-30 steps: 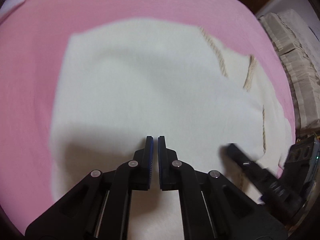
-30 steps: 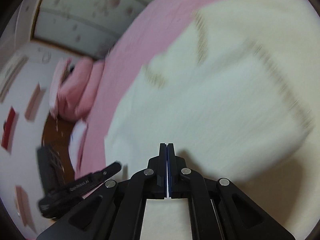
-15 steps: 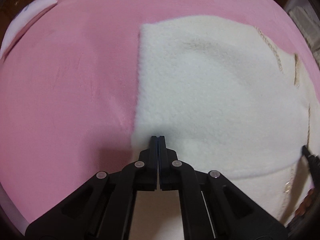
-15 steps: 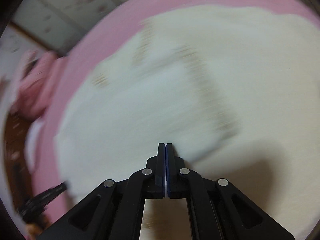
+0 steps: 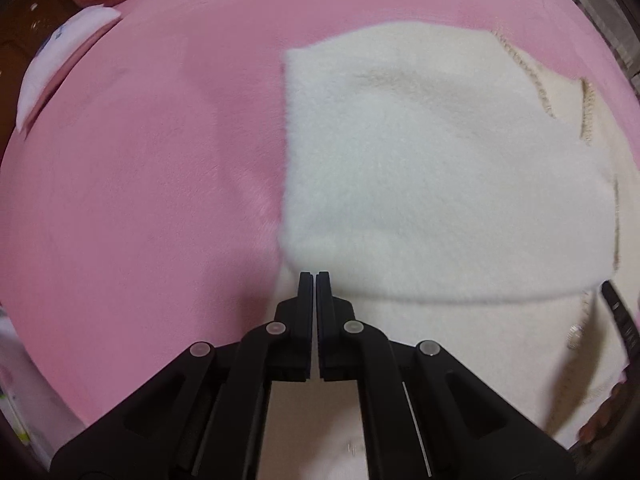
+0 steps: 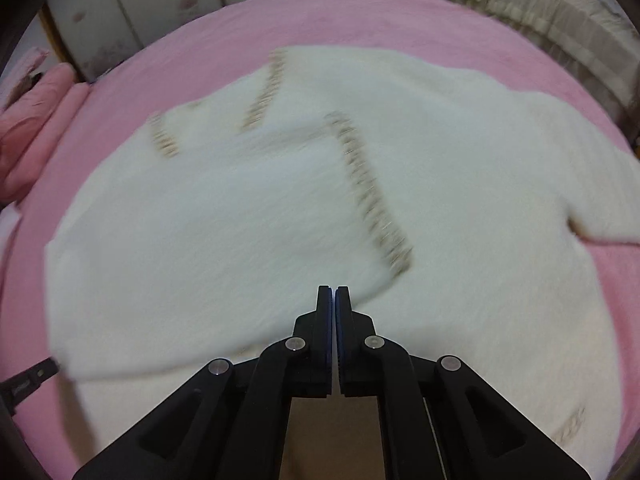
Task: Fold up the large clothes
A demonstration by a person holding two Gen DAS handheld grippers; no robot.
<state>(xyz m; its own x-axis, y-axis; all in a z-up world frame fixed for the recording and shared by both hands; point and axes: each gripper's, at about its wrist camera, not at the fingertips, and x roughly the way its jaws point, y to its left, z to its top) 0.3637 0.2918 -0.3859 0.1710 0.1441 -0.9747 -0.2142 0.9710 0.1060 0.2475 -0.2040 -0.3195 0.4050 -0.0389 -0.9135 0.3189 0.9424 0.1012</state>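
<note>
A fluffy cream sweater with tan stitched trim lies partly folded on a pink bed cover. It also fills the right wrist view. My left gripper is shut and empty, its tips just above the sweater's near left edge. My right gripper is shut and empty, hovering over the near fold of the sweater. A finger of the right gripper shows at the right edge of the left wrist view.
Pink pillows lie at the left of the bed, with a white cloth near them. A beige quilted bedspread lies at the far right. A cabinet with floral panels stands behind the bed.
Both grippers have drawn back from the sweater. The left gripper has swung left, so the sweater's left edge and the pink cover now show. The right view has turned rightward over the sweater.
</note>
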